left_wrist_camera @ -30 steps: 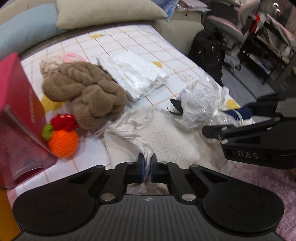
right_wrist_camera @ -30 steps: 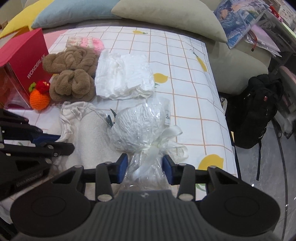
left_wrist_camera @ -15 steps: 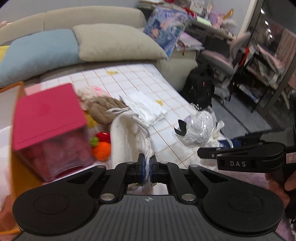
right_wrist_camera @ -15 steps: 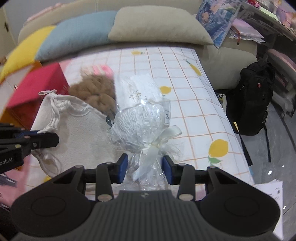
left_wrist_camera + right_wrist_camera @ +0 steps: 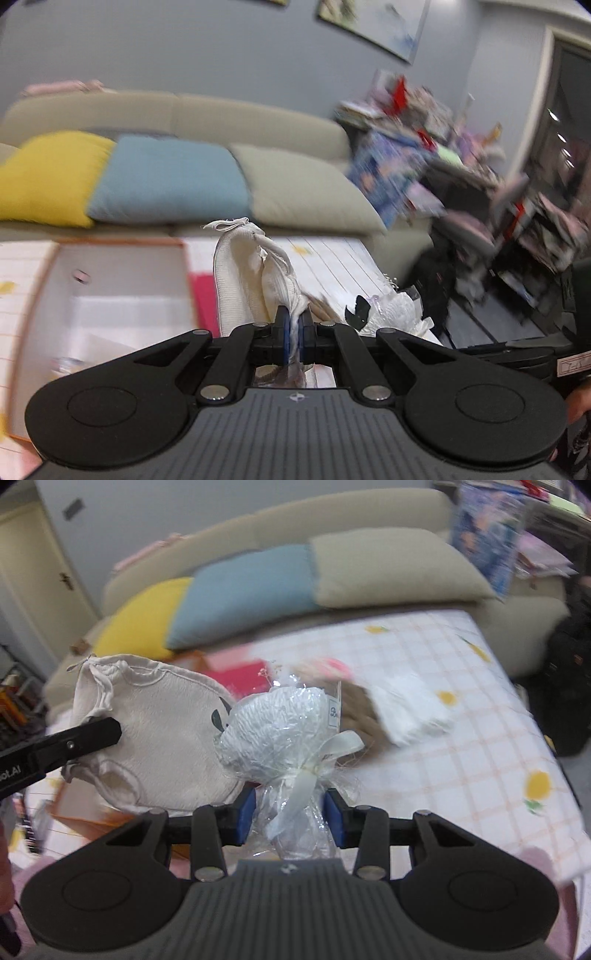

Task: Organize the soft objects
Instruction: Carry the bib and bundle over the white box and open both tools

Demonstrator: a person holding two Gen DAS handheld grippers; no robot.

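Note:
My left gripper (image 5: 294, 334) is shut on the edge of a cream cloth bag (image 5: 251, 280), which hangs lifted above the table; the right wrist view shows the same cream cloth bag (image 5: 162, 738) spread wide, with the left gripper's finger (image 5: 74, 740) on it. My right gripper (image 5: 291, 818) is shut on the tied neck of a white bundle wrapped in clear cellophane (image 5: 277, 727) with a white ribbon, held up off the table. A brown plush piece (image 5: 360, 709) and a folded white cloth (image 5: 410, 709) lie on the checked tablecloth (image 5: 461, 768) behind.
An open orange-rimmed box (image 5: 110, 295) with a white inside stands at the left beside a pink box (image 5: 201, 299). A sofa with yellow (image 5: 44, 177), blue (image 5: 166, 181) and beige cushions (image 5: 306, 192) runs along the back. A black backpack (image 5: 569, 686) and cluttered shelves are at the right.
Both grippers rose from the table, lifting the cream bag and the wrapped bundle. The views tilted up, so the sofa and wall fill the background. The open box came into view at left.

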